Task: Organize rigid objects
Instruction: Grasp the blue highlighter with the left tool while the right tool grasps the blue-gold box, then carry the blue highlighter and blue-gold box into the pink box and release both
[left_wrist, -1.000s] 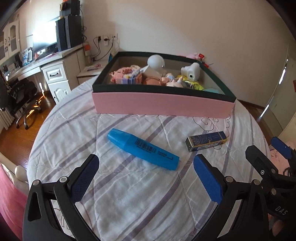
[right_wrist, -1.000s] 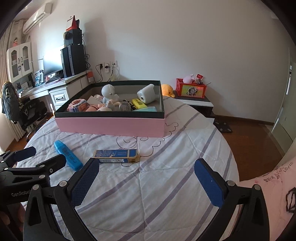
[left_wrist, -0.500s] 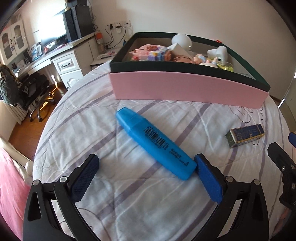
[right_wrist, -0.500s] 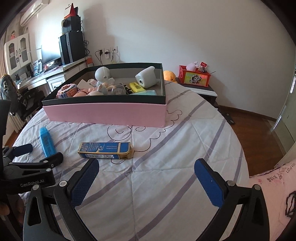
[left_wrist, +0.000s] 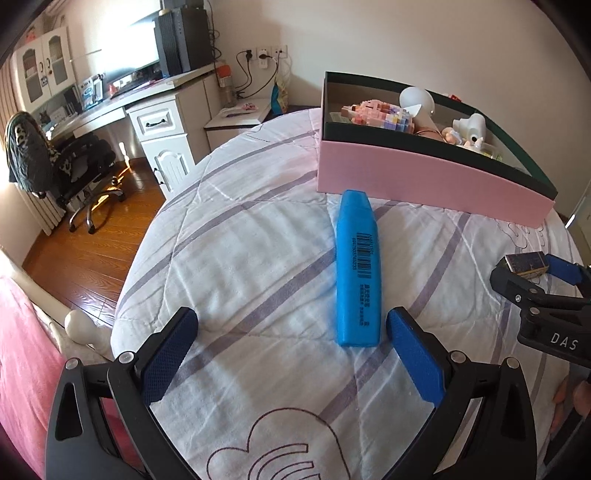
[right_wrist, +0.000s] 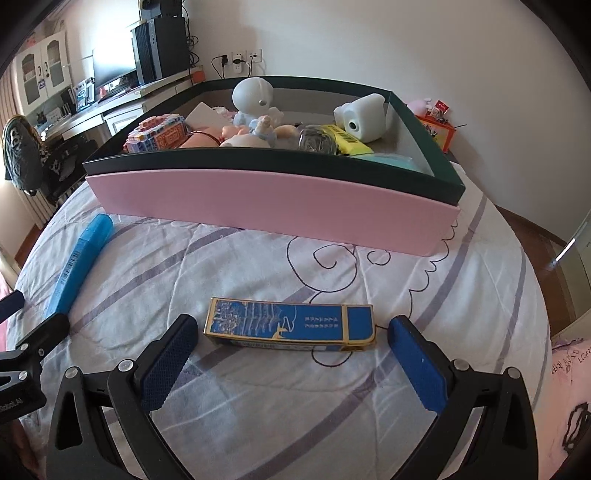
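A blue highlighter pen (left_wrist: 357, 268) lies on the striped quilt, its near end just inside my left gripper's right finger. My left gripper (left_wrist: 291, 354) is open around bare quilt and that pen end. A flat blue and gold box (right_wrist: 290, 328) lies crosswise just in front of my right gripper (right_wrist: 291, 354), which is open with nothing between its fingers. The pink box (right_wrist: 273, 206) with a dark rim stands behind, holding several toys. In the left wrist view the right gripper (left_wrist: 532, 280) shows at the right edge next to the small box (left_wrist: 526, 263).
The round bed's edge (left_wrist: 122, 295) drops to a wooden floor (left_wrist: 74, 254) on the left. A desk (left_wrist: 155, 110) and an office chair (left_wrist: 70, 170) stand beyond. A red toy box (right_wrist: 439, 129) sits behind the pink box on the right.
Both grippers have moved forward and down toward the bed. The pen now points lengthwise along the left gripper's line. The blue and gold box now sits right before the right gripper.
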